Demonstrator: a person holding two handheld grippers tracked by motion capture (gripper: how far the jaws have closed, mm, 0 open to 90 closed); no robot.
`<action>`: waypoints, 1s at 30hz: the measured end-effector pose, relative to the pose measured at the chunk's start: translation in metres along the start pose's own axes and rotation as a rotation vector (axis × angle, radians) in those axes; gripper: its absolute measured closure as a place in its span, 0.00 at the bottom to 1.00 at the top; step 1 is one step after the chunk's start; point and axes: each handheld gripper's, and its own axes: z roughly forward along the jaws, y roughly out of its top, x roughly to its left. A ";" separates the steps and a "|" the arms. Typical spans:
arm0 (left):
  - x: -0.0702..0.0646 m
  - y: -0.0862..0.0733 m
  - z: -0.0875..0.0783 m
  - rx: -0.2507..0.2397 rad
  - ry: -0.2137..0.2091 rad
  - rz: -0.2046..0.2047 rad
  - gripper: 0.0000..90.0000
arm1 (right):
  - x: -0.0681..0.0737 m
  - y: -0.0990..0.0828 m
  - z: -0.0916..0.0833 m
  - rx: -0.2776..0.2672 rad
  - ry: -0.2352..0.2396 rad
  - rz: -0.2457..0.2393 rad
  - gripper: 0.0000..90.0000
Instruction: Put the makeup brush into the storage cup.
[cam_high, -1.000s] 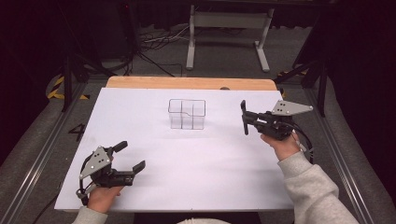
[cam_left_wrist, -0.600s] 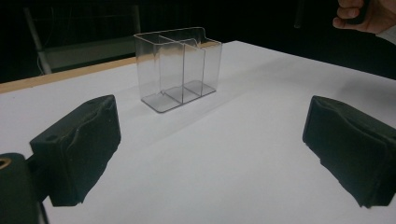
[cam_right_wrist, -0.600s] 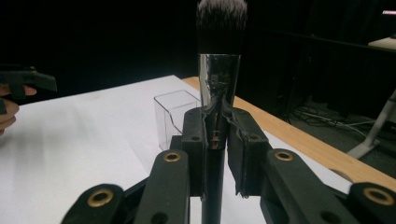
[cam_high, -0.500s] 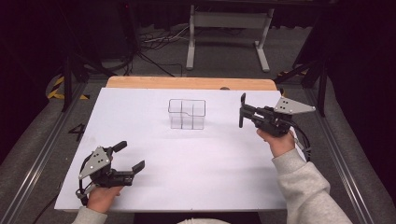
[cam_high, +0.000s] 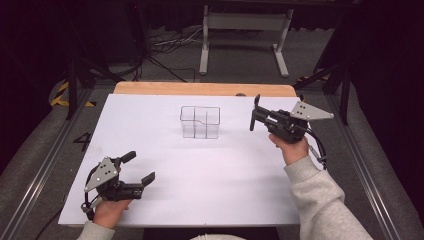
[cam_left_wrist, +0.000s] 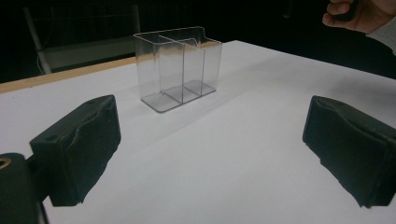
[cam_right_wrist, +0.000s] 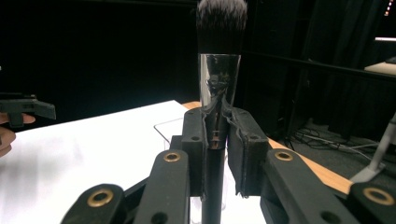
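A clear plastic organizer (cam_high: 200, 121) with several compartments stands at the back middle of the white table (cam_high: 225, 190). To its right, my right gripper (cam_high: 260, 117) is shut on a black makeup brush (cam_high: 256, 106) that it holds upright. In the right gripper view the brush (cam_right_wrist: 219, 56) shows bristles up and a shiny ferrule between the pads, with the organizer (cam_right_wrist: 168, 130) partly hidden behind. My left gripper (cam_high: 139, 167) rests open at the near left with nothing between its fingers. From the left gripper view the organizer (cam_left_wrist: 180, 65) lies ahead of the wide-apart jaws (cam_left_wrist: 210, 149).
A wooden strip (cam_high: 200, 89) borders the table's far edge. Beyond it are a metal stand (cam_high: 242, 30) and cables on the floor. Rails run along both sides of the table. The person's right hand (cam_left_wrist: 359, 14) shows in the left gripper view.
My right gripper has moved slightly away and to the left with the brush, nearer the organizer. The left gripper has stayed where it was.
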 end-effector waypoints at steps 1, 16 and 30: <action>0.000 0.000 0.000 0.000 0.000 0.000 0.05 | 0.000 0.000 0.002 -0.005 0.004 0.001 0.86; 0.001 0.000 -0.001 0.000 -0.002 -0.001 0.05 | 0.003 0.006 0.042 0.008 0.032 0.009 0.86; 0.002 0.001 0.002 -0.007 -0.013 -0.004 0.05 | 0.007 0.009 0.071 -0.006 0.043 0.013 0.86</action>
